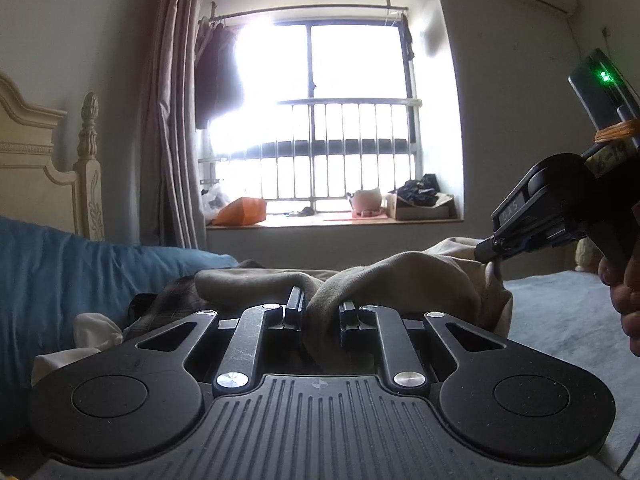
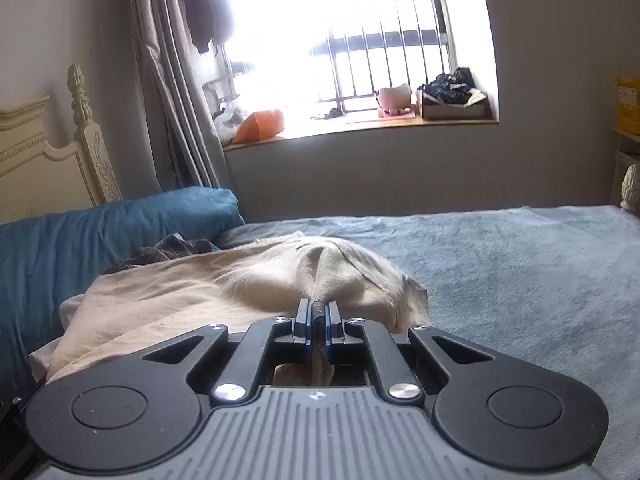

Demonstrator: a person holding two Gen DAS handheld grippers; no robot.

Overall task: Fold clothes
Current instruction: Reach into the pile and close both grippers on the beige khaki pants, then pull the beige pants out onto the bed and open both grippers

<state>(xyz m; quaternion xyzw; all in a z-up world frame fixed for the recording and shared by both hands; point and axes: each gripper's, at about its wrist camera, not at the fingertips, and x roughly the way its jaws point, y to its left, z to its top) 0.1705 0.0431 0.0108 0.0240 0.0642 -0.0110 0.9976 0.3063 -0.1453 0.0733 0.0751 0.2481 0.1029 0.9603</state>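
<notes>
A beige garment point(image 1: 420, 276) point(image 2: 224, 284) lies bunched on a grey-blue bed cover. My left gripper point(image 1: 321, 307) holds a thick fold of it between its fingers, which stand a little apart around the cloth. My right gripper point(image 2: 319, 312) is shut tight on another pinched ridge of the same garment. The left wrist view also shows the right gripper point(image 1: 490, 254) from the side at the right, held by a hand point(image 1: 624, 292), its tip on the garment's far edge. A dark plaid garment point(image 1: 172, 304) point(image 2: 168, 250) lies behind the beige one.
A blue pillow point(image 1: 60, 272) point(image 2: 100, 224) and a cream headboard point(image 1: 44, 160) are at the left. White cloth point(image 1: 94, 332) lies by the pillow. The grey-blue bed cover point(image 2: 520, 272) spreads to the right. Beyond the bed are a curtain point(image 1: 176, 120) and a cluttered window sill point(image 1: 332, 220).
</notes>
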